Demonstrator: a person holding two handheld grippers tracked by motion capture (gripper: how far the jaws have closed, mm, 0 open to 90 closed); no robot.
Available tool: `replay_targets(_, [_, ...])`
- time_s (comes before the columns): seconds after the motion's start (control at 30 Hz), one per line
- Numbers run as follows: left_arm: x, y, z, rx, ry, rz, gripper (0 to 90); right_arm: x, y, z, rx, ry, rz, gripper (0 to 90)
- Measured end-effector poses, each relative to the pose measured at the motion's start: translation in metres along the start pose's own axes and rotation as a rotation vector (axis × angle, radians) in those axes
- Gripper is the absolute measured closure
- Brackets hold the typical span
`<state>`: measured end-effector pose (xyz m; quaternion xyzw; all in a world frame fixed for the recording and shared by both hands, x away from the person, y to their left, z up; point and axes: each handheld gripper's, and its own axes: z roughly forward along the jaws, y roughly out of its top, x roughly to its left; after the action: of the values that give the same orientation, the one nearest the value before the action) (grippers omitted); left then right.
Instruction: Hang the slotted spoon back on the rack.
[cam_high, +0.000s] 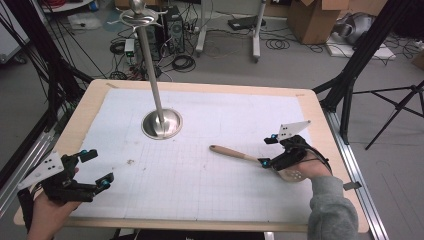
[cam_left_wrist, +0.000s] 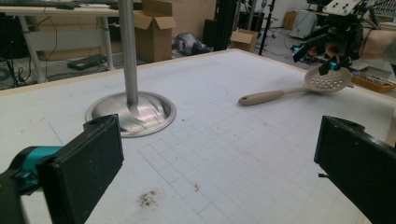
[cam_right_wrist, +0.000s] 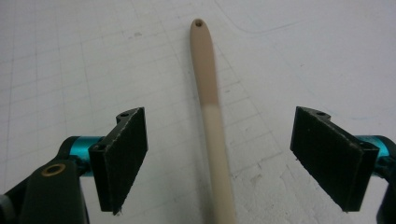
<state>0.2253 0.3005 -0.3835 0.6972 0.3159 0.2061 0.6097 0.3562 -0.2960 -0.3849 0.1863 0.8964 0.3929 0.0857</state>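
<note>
my right gripper (cam_right_wrist: 217, 154) hangs wide open over the slotted spoon (cam_high: 240, 155), handle between its jaws, untouched, at the mat's right. my left gripper (cam_high: 95, 168) gapes empty, near left.

Open left tongs (cam_left_wrist: 219, 172) face slotted spoon (cam_left_wrist: 299, 88).

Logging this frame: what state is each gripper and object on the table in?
Right gripper: open, jaws either side of the spoon's handle, not closed on it.
Left gripper: open, holding nothing, near the table's front left corner.
Slotted spoon: lying flat on the mat, handle pointing toward the stand.
Metal stand: upright on its round base, untouched.
</note>
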Motion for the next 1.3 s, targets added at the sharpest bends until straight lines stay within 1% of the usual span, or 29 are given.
replay_targets(0.13, [0.0, 0.0, -0.001, 0.0, 0.0, 0.001, 1.7, -0.001, -0.001, 0.003, 0.032, 0.005, -0.006, 18.3])
replay_targets(0.17, [0.0, 0.0, -0.001, 0.001, 0.001, -0.002, 1.7, -0.001, -0.001, 0.004, 0.037, -0.003, -0.02, 18.4])
replay_targets(0.2, [0.0, 0.001, -0.001, -0.009, -0.015, -0.015, 1.7, -0.001, -0.001, 0.004, 0.042, -0.009, -0.026, 18.4])
replay_targets(0.27, [-0.002, 0.003, -0.001, -0.023, -0.02, -0.007, 1.7, -0.002, -0.002, 0.005, 0.049, -0.012, -0.023, 18.5])
replay_targets(0.3, [-0.003, 0.004, -0.001, -0.019, -0.02, -0.001, 1.7, -0.002, -0.002, 0.006, 0.056, -0.011, -0.027, 18.5])
replay_targets(0.4, [-0.002, 0.002, -0.001, -0.013, -0.018, -0.005, 1.7, -0.004, -0.004, 0.008, 0.083, -0.005, -0.032, 18.5])
replay_targets(0.47, [-0.001, 0.001, -0.002, -0.009, -0.014, -0.01, 1.7, -0.004, -0.005, 0.01, 0.099, -0.001, -0.025, 18.5])
replay_targets(0.53, [-0.001, 0.0, -0.002, -0.011, -0.013, -0.011, 1.7, -0.005, -0.006, 0.012, 0.108, 0.002, -0.029, 18.5])
replay_targets(0.83, [-0.001, -0.002, -0.005, -0.006, -0.003, -0.015, 1.7, -0.009, -0.007, 0.019, 0.129, 0.006, -0.011, 18.6])
replay_targets(1.03, [-0.001, -0.003, -0.007, -0.005, 0.002, -0.018, 1.7, -0.012, -0.011, 0.024, 0.174, 0.009, -0.006, 18.7])
replay_targets(1.1, [0.0, -0.003, -0.007, -0.005, 0.003, -0.019, 1.7, -0.012, -0.011, 0.025, 0.176, 0.009, -0.005, 18.8])
replay_targets(1.13, [0.0, -0.003, -0.007, -0.003, 0.005, -0.02, 1.7, -0.012, -0.011, 0.026, 0.172, 0.019, 0.0, 18.9])
replay_targets(1.2, [0.0, -0.003, -0.007, -0.001, 0.006, -0.02, 1.7, -0.012, -0.009, 0.029, 0.163, 0.025, 0.003, 21.4])
replay_targets(1.3, [-0.001, -0.002, -0.009, -0.007, 0.005, -0.018, 1.7, -0.013, -0.01, 0.033, 0.186, 0.035, 0.001, 23.3])
